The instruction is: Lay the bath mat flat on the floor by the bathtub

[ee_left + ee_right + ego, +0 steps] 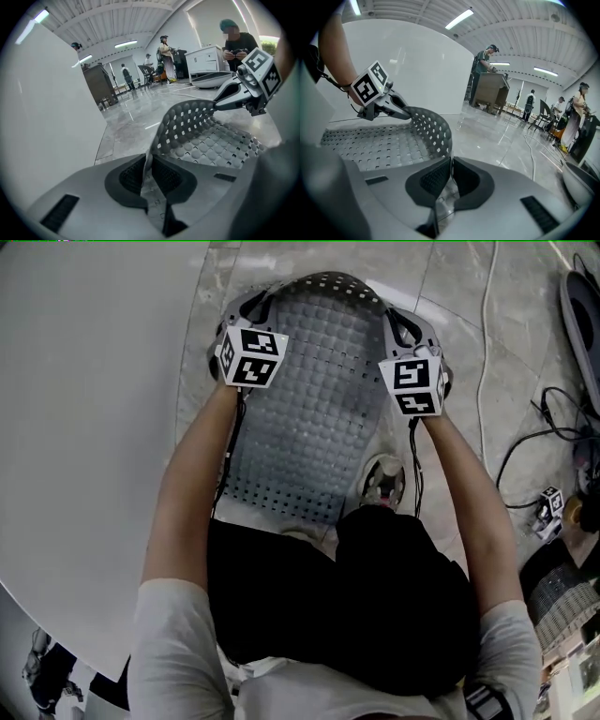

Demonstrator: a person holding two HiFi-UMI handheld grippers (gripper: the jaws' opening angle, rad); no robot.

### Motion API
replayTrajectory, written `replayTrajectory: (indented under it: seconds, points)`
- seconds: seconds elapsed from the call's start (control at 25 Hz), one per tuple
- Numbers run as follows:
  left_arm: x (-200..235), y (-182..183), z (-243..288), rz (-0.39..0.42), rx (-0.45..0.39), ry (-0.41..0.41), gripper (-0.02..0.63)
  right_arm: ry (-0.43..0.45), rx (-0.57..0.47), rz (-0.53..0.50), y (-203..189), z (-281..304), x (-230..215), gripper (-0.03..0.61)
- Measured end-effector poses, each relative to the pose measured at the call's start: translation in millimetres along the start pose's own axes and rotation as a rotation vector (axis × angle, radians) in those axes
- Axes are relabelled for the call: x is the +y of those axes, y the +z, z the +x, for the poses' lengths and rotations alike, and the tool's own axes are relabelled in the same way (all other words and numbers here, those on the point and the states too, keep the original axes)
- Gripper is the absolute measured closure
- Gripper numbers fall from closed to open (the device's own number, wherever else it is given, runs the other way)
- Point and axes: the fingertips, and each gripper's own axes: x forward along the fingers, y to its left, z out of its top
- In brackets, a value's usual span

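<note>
2 far corners of the grey perforated rubber bath mat (314,409) are clamped in left gripper (251,307) and right gripper (403,324), length trailing nearward.

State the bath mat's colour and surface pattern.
The bath mat is grey, with rows of round bumps and small holes; clearest in the head view.

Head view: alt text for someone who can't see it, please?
From above, a person grips the far corners of a grey perforated rubber bath mat, jaws of the left gripper and right gripper shut on it. It spreads over grey tiled floor beside a white bathtub.
</note>
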Motion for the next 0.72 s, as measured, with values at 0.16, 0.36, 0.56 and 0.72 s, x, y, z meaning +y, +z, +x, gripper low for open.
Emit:
replayTrajectory:
  seconds: [0.16,0.36,0.56,0.72]
  points:
    - [1,7,-6,-0.046,-0.019,-0.012,0.584,-0.013,-0.009,-0.003,4,0,-8,0.555]
    - [-3,11,-15,-0.016,-0.030,-0.018,0.574,-0.019,0.001,-0.061,3,4,-11,0.546]
    - [-5,12,-21,-0.102,-0.065,-0.029,0.494,-0.009,-0.006,-0.096,1,5,-11,0.467]
    - [-5,2,-24,-0.122,-0.057,-0.007,0.401,-0.004,0.006,-0.123,-3,5,-14,0.428]
